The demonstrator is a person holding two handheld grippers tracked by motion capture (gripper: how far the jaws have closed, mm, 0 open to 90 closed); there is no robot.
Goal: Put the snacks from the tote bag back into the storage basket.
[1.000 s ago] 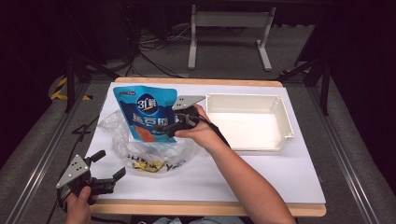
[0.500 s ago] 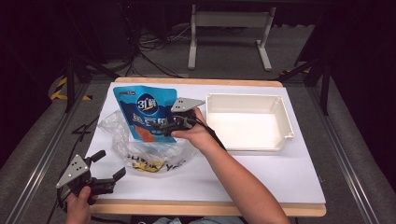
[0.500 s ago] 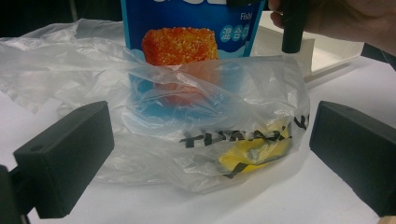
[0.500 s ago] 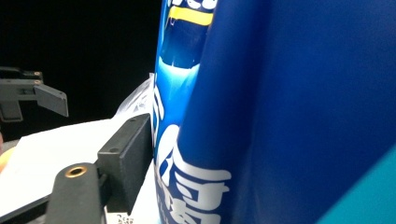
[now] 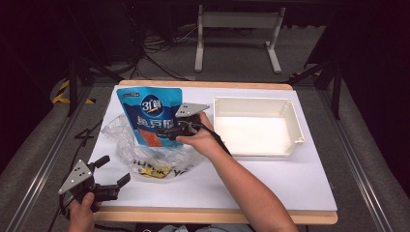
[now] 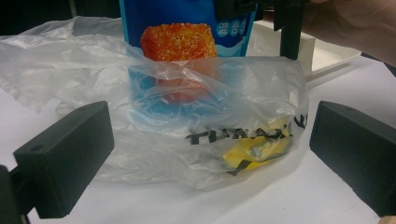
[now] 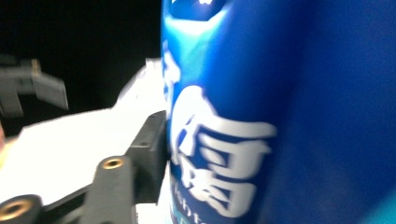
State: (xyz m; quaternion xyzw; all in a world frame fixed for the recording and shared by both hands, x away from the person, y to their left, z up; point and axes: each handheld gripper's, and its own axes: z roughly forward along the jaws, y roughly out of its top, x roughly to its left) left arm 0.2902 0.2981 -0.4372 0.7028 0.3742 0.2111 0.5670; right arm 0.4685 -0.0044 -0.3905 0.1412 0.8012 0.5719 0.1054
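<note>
My right gripper is clamped on the tall blue foil snack pouch, biting its right edge about halfway up; in the right gripper view one black jaw presses flat against the pouch's printed face, and the other jaw is hidden behind it. The pouch stands upright with its lower end down inside the crumpled clear plastic bag, at the left-centre of the white table top.

My left gripper has its jaws spread wide with nothing between them. It hovers at the near-left corner of the table, aimed at the bag but not touching it; in the left gripper view the bag lies beyond the two jaw blocks, with black lettering and something yellow showing through the film.

I count one pouch, one bag and one shallow white rectangular plastic tray.

The tray sits at the right of the table, near the far edge and just beside my right hand. Bare table lies open along the near edge and in front of the tray.
</note>
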